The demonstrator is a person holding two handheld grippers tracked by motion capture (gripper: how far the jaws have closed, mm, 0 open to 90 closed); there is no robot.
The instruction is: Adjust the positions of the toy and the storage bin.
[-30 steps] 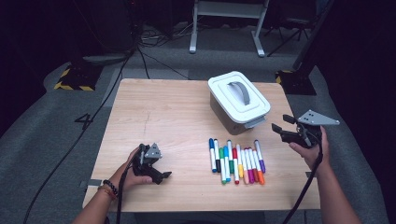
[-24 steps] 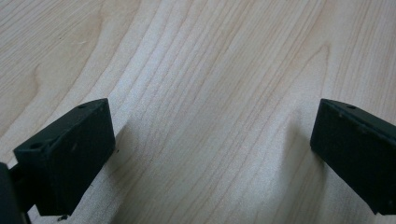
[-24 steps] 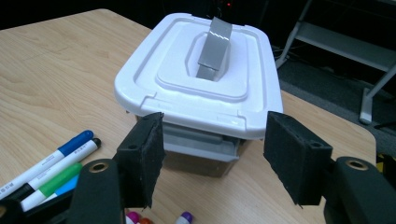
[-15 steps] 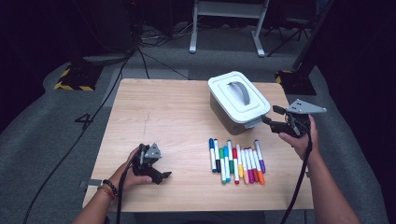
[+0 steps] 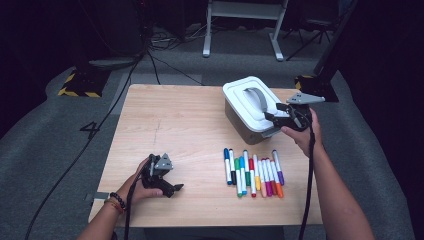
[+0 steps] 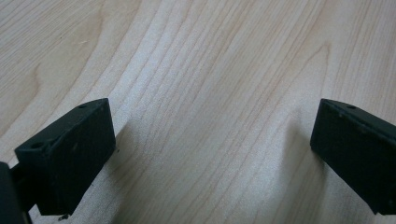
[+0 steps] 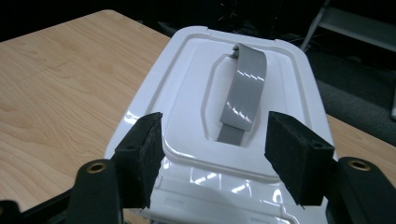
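Swinging in from beyond the tabletop's right edge, the right gripper [image 5: 274,115] is now hovering over the white lidded box [image 7: 196,65] near the far right corner, jaws spread and empty (the grey handle [image 7: 243,95] lying just ahead), likely lining up to lift the lid.

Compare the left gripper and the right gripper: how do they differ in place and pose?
The left gripper lies low on the bare light wooden table, while the right gripper is raised at the white plastic box with a grey handle. The left gripper's fingers frame only wood; the right gripper's fingers frame the box lid. Both are open and hold nothing.
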